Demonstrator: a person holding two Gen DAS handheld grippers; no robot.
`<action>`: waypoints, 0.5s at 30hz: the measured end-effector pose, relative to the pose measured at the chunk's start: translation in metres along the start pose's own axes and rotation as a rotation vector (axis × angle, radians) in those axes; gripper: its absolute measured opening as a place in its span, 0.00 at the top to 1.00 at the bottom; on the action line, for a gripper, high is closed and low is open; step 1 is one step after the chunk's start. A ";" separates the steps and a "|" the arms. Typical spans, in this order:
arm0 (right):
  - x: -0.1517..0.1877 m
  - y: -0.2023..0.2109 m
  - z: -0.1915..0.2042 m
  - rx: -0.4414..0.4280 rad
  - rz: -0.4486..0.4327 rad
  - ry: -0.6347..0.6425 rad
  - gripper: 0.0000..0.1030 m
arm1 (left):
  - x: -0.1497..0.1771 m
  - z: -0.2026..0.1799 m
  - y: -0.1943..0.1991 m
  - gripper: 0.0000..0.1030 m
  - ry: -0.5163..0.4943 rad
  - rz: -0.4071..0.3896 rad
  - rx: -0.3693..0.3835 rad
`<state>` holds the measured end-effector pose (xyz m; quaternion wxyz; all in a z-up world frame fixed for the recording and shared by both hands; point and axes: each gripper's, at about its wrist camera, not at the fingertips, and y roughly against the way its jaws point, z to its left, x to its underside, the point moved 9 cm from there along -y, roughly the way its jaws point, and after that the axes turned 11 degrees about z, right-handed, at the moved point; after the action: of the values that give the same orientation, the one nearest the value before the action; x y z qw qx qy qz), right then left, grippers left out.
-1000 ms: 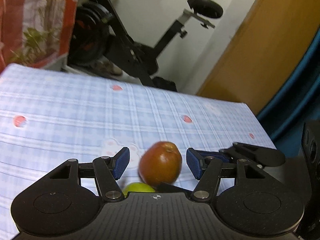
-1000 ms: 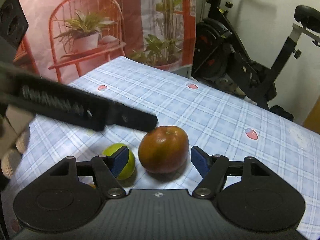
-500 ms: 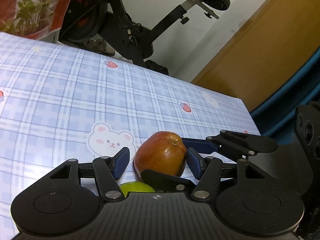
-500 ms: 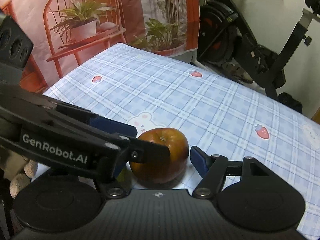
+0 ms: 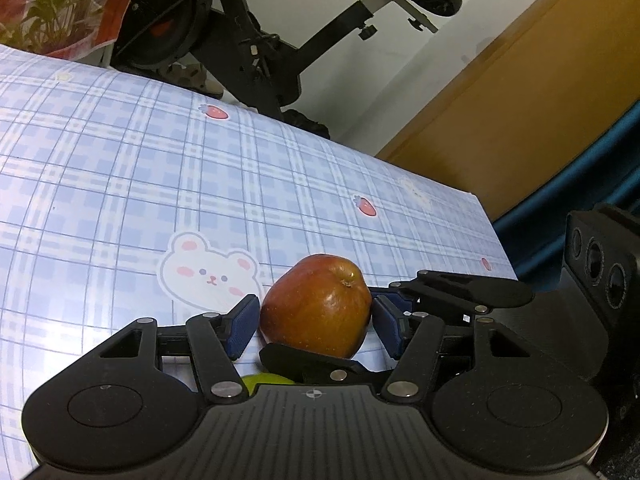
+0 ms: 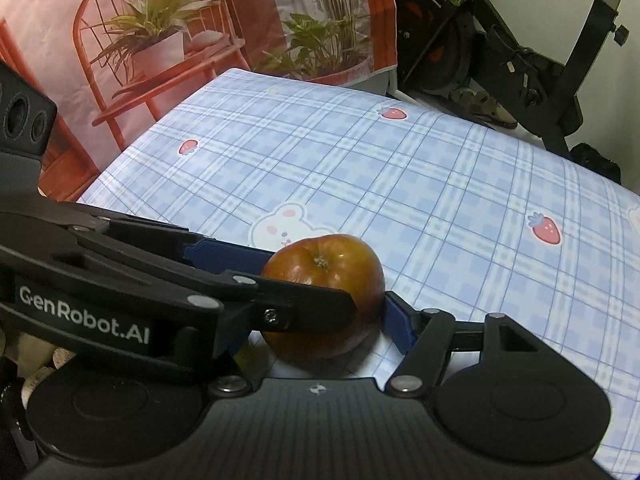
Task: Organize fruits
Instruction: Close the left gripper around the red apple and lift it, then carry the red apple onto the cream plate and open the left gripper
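Both grippers' jaws around red apple

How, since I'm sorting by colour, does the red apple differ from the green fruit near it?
The red apple is red-brown; the green fruit is yellow-green. The red apple shows almost whole, while the green fruit is only a sliver behind the body of the left gripper. The red apple sits between that gripper's pads; the green fruit lies outside them, nearer the camera. Both are smooth-skinned fruit.
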<state>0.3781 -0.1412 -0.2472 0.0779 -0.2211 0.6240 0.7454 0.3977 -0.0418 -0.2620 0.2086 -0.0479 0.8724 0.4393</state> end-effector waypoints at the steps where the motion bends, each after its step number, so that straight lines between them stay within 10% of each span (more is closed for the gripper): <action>1: 0.001 0.001 0.001 0.009 -0.003 0.008 0.33 | 0.001 -0.002 0.002 0.37 -0.007 -0.004 0.001; 15: 0.015 0.057 0.016 0.041 -0.120 0.053 0.33 | 0.012 -0.059 0.042 0.37 -0.100 -0.069 -0.038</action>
<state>0.3386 -0.1405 -0.2004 0.1104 -0.2763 0.6266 0.7203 0.3569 -0.0618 -0.2046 0.2658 -0.0600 0.8502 0.4504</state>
